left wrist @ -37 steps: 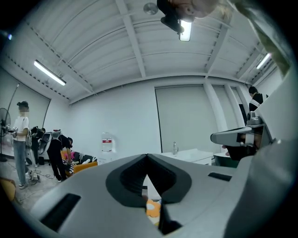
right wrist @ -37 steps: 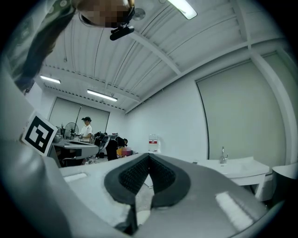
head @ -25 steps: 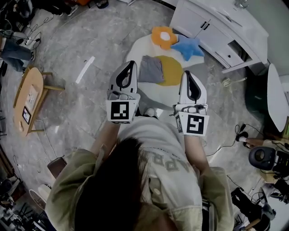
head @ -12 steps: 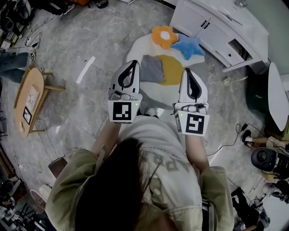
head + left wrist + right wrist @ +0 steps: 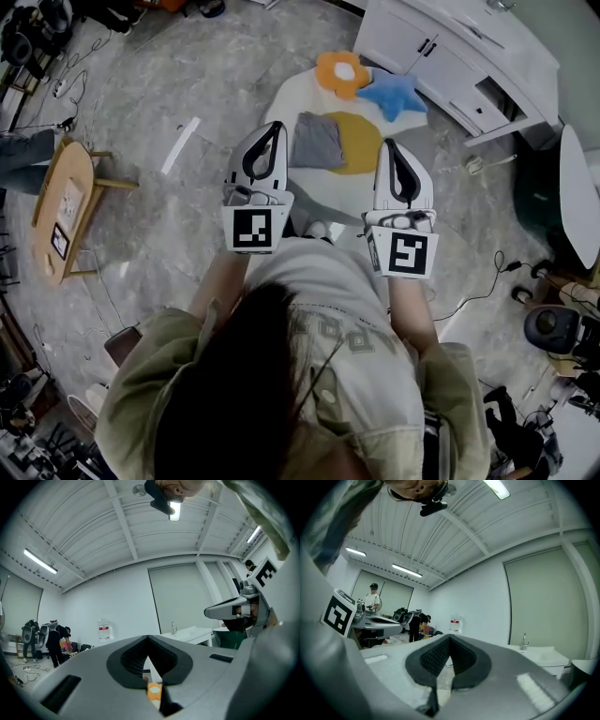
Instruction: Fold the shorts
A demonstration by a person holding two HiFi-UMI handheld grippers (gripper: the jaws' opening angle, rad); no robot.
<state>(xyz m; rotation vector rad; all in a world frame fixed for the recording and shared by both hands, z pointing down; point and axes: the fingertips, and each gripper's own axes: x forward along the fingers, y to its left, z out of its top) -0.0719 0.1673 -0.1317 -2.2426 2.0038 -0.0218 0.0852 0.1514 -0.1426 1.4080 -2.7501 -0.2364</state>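
The grey shorts (image 5: 316,141) lie in a compact rectangle on a white round rug (image 5: 281,98), partly over its yellow patch (image 5: 359,142). I hold both grippers level in front of my chest, well above the floor. In the head view the left gripper (image 5: 272,129) overlaps the shorts' left edge and the right gripper (image 5: 390,146) sits to their right. Both are shut with nothing between the jaws. The left gripper view shows the left gripper (image 5: 148,637) closed tip to tip; the right gripper view shows the right gripper (image 5: 449,637) the same. Both look across the room.
An orange flower cushion (image 5: 339,73) and a blue star cushion (image 5: 392,97) lie at the rug's far edge. A white cabinet (image 5: 450,56) stands beyond them. A small wooden table (image 5: 61,206) is at the left, a white strip (image 5: 178,143) lies on the floor, and cables trail at the right.
Both grippers stay where they were, still shut. A person at the far left edge of the head view has shifted toward the wooden table.
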